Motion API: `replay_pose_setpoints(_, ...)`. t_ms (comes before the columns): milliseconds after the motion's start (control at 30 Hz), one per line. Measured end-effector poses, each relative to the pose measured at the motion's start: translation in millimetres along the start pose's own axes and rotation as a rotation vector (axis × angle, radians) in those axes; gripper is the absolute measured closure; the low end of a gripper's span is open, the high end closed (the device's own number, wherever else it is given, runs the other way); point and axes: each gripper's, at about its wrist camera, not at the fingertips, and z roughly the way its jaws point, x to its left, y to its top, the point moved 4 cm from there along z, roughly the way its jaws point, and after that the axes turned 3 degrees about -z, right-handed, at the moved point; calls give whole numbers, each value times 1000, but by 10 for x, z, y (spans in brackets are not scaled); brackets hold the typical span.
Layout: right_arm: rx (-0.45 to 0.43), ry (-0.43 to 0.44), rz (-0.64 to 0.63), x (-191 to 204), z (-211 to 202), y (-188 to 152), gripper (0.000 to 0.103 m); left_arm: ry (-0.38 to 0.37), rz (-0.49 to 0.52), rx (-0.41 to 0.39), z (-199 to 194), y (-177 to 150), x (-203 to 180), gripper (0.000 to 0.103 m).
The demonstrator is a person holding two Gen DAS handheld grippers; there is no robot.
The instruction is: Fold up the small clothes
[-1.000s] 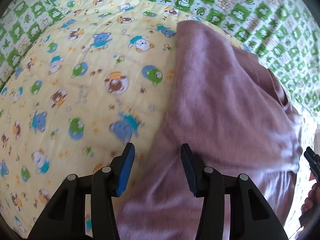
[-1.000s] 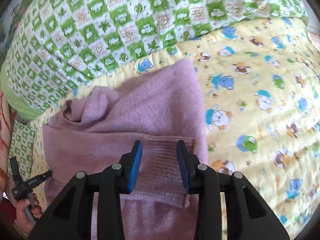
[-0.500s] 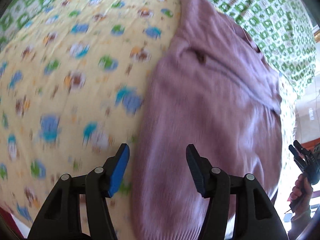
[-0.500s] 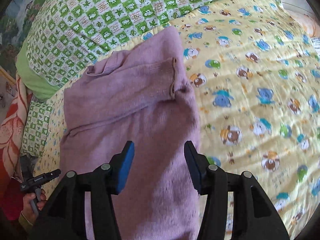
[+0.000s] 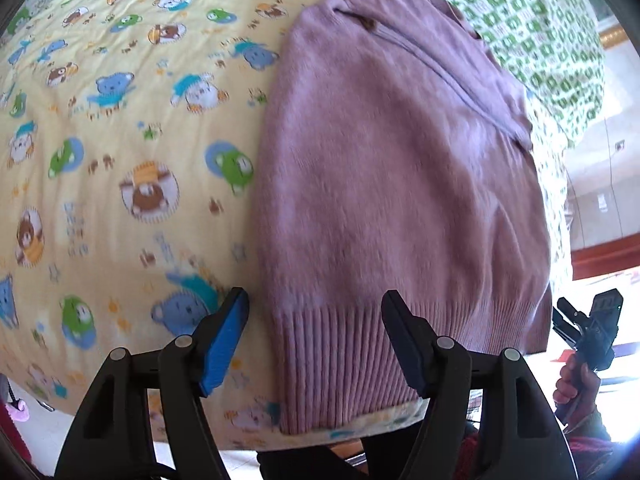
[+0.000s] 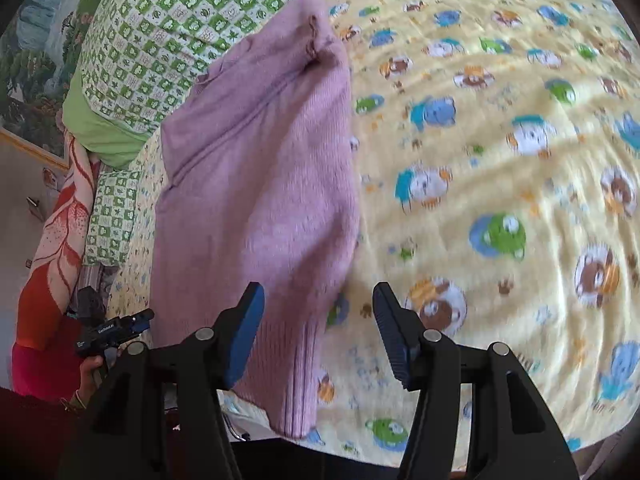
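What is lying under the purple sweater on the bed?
The purple sweater rests directly on the yellow animal-print blanket, which shows along its side and below its ribbed hem. Whether anything else lies beneath it cannot be seen; the knit covers that area.

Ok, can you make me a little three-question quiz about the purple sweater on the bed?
1. True or false: the sweater lies on a yellow quilt with animal pictures.
2. Is the left hand-held gripper gripping the sweater: A yes, B no?
3. Fill in: the pillow has a green and white ____ pattern.

Key: 1 true; 2 B, its jaws have just been opening and stand apart over the hem; 3 checked.
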Motion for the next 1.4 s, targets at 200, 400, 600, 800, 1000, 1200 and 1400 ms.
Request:
replay_pose_setpoints(200, -2, 61, 14, 82, 133, -219, 45, -24, 13, 3, 76, -50, -140, 35)
replay_pose_setpoints(400, 14, 110, 1, 279, 355, -200, 58, -16, 45, 4, 157, 15, -231, 83)
replay_pose_setpoints(600, 33, 93, 33, 168, 287, -276, 94, -61, 57, -37, -30, -113, -152, 98)
replay_pose_setpoints(800, 27, 91, 89, -162, -64, -477, 96, -128, 42, -41, -116, -243, -37, 99)
replay_pose_setpoints(1000, -8, 184, 49, 126, -80, -281, 97, -243, 27, -134, -455, 78, -217, 98)
replay_pose_setpoints(1200, -128, 306, 0, 528, -364, 281, 97, -310, 42, -263, -844, 654, -504, 98)
replay_pose_setpoints(1400, -256, 354, 18, 613, -429, 1019, 97, -330, 36, -364, -913, 1446, -742, 98)
